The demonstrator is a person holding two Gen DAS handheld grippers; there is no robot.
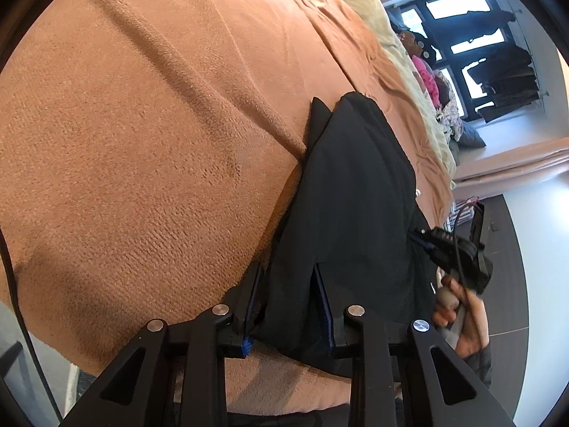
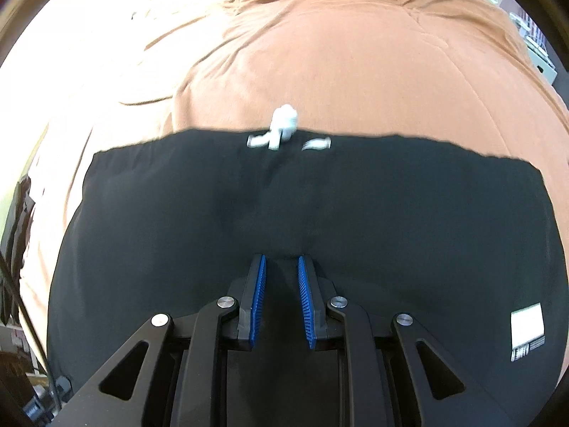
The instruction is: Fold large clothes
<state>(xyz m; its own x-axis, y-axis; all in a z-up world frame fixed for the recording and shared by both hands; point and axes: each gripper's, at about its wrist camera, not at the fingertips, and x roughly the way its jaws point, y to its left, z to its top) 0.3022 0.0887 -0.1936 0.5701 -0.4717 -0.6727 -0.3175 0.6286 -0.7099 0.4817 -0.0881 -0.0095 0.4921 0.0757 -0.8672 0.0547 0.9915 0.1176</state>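
A black garment lies on the orange blanket covering a bed. My left gripper is shut on a bunched fold of its near end, and the cloth fills the gap between the blue pads. In the right wrist view the garment spreads wide, with a white drawstring at its far hem and a white label at the right. My right gripper hovers over its middle. Its jaws stand narrowly apart, open, with bare blue pads. A hand holds that right gripper beside the garment's right edge.
Cream bedding lies along the far side of the bed. Beyond it are a pile of clothes, a dark window and hanging dark clothes. Dark floor runs to the right of the bed. A black cable hangs at the left.
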